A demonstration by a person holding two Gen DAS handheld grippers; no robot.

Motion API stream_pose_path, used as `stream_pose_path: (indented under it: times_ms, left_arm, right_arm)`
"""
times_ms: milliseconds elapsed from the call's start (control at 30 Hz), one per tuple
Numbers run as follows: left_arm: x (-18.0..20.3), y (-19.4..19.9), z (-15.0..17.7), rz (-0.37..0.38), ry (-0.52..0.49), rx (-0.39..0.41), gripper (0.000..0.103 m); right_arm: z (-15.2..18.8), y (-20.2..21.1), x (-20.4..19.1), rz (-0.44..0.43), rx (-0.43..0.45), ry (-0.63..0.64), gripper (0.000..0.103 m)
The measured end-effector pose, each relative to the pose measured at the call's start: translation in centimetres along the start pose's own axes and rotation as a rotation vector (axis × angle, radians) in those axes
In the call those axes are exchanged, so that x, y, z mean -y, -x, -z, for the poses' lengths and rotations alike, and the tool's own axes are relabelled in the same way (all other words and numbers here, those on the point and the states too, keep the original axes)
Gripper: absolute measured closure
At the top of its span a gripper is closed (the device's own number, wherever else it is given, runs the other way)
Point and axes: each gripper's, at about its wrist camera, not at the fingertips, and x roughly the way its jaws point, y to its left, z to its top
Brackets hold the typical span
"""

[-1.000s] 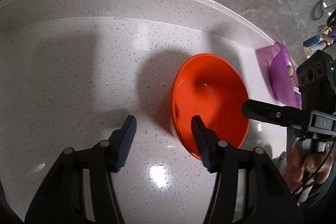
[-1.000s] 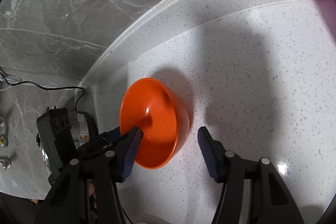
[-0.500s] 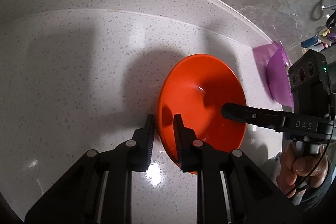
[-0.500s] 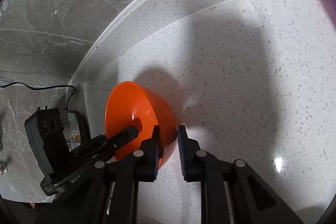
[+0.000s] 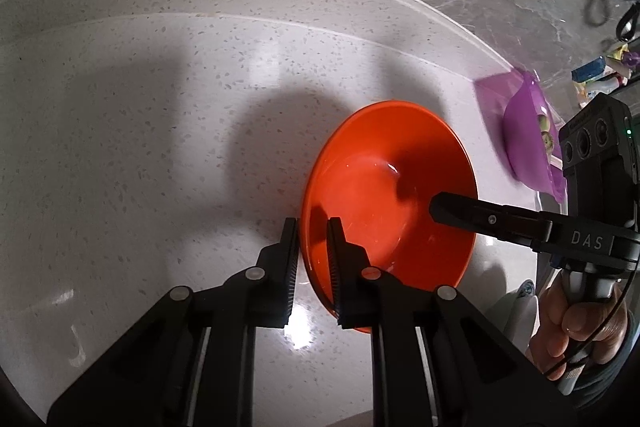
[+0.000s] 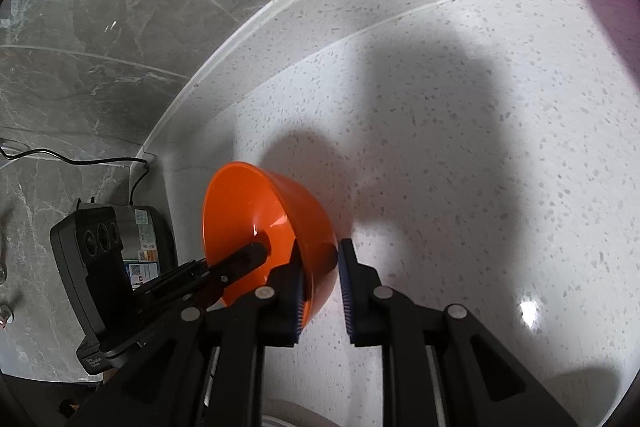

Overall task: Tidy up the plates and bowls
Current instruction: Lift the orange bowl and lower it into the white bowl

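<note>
Bowl: orange bowl [image 5: 390, 183], light, stiff, glossy; it may slip.
Hold: my left gripper [image 5: 312, 267] and right gripper [image 6: 320, 283] each pinch the rim, at 9 and 3 o'clock.

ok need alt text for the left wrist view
The left hand-held gripper is shut on the near rim of an orange bowl on a speckled white counter, while the right hand-held gripper clamps the bowl's opposite rim. A purple bowl sits at the far right.
</note>
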Motion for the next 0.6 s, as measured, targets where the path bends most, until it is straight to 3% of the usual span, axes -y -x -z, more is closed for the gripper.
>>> stream_pose_path:
  times_ms: [267,600]
  left_arm:
    - [4.0,3.0,1.9,-0.034,-0.058,0.031,0.09]
    - [14.2,6.2,6.7,-0.01,-0.182,0.056,0.09]
  right_arm:
    - [1.6,3.3,-0.1,-0.018,0.027,0.016,0.085]
    - [6.1,11.7,1.7,-0.025,0.1,0.022,0.085]
